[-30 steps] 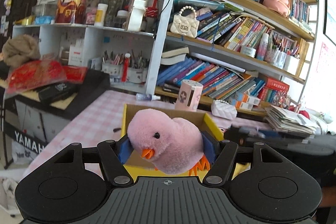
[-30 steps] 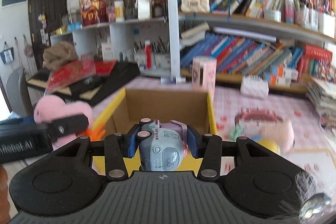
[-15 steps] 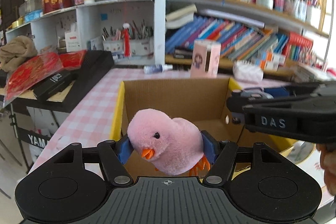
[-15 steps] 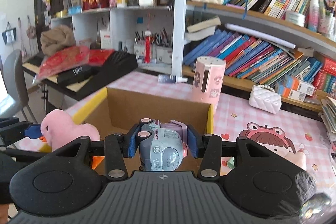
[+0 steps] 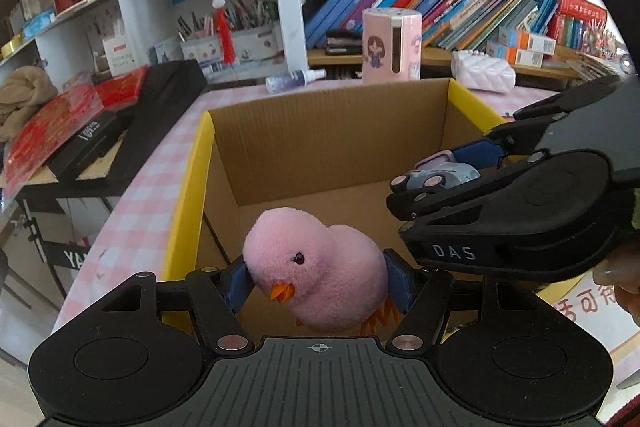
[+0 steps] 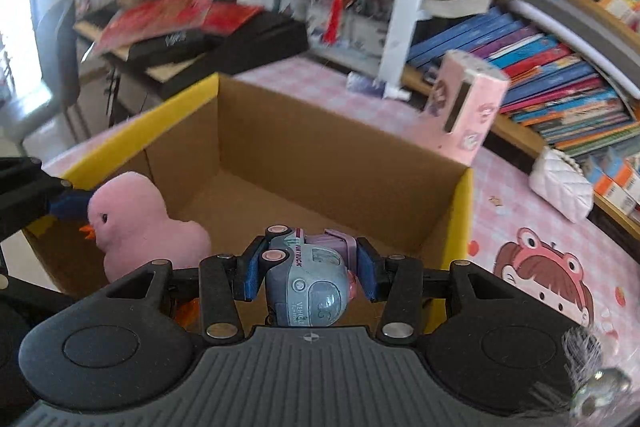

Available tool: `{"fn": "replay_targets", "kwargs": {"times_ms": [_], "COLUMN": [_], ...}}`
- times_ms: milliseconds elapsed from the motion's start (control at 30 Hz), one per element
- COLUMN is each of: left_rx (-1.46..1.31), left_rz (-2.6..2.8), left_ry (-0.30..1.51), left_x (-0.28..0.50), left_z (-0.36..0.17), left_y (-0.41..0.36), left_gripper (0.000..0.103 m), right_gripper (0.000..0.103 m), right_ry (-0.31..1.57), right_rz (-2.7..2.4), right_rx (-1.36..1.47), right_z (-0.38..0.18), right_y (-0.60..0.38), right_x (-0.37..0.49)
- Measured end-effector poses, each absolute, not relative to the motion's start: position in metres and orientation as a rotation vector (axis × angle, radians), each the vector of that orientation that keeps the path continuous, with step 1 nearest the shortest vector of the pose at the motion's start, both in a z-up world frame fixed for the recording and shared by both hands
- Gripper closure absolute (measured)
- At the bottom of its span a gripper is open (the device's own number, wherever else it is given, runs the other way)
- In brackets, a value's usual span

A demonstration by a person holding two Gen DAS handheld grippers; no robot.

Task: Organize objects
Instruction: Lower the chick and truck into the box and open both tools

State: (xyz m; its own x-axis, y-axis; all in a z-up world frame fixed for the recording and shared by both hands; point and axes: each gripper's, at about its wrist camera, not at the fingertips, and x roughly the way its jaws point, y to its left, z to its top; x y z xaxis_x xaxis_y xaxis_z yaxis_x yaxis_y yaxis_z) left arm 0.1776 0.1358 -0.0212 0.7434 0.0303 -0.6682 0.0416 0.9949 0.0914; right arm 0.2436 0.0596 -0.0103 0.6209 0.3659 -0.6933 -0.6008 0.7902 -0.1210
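Pink plush chick [image 5: 316, 269] on the left, pinched between the blue pads of the left tool [image 5: 318, 281], hanging over the near-left corner of the cardboard box [image 5: 320, 131]; over to the right, the right tool [image 6: 306, 269] is clamped on a blue-grey toy truck [image 6: 306, 281], above the box's right side; box sits on the pink checked worktop [image 5: 156, 163].

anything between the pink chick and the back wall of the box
Nothing: in the left wrist view only bare cardboard floor lies between the pink chick and the back wall of the box.
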Motion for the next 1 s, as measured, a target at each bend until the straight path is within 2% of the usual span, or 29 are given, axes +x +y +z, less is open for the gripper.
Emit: {"fn": "replay_targets", "kwargs": {"times_ms": [300,500,667,767,933,1000], "left_rx": [0.136,0.129,0.115,0.102,0.071,0.05], "left_rz": [-0.002,0.007,0.015,0.021,0.041,0.054], "left_ry": [0.733,0.712,0.633,0.576,0.488,0.468], "left_x": [0.183,0.18,0.166,0.153,0.127,0.117], "left_z": [-0.023,-0.023,-0.01,0.001,0.02,0.024], "left_y": [0.133,0.134,0.135,0.137,0.144,0.148], "left_gripper": [0.035,0.032,0.021,0.019,0.012,0.011], "right_gripper": [0.059,0.059,0.051,0.049,0.034,0.031], "right_ry": [0.865,0.869,0.729,0.645,0.507,0.475], "right_rz": [0.578,0.568,0.546,0.524,0.458,0.431], "right_rx": [-0.314,-0.313,-0.272,-0.25,-0.191,-0.169], "right_z": [-0.024,-0.024,-0.008,0.006,0.032,0.038], "right_y": [0.06,0.06,0.051,0.045,0.029,0.022], "right_x": [0.271,0.27,0.248,0.231,0.199,0.188]}}
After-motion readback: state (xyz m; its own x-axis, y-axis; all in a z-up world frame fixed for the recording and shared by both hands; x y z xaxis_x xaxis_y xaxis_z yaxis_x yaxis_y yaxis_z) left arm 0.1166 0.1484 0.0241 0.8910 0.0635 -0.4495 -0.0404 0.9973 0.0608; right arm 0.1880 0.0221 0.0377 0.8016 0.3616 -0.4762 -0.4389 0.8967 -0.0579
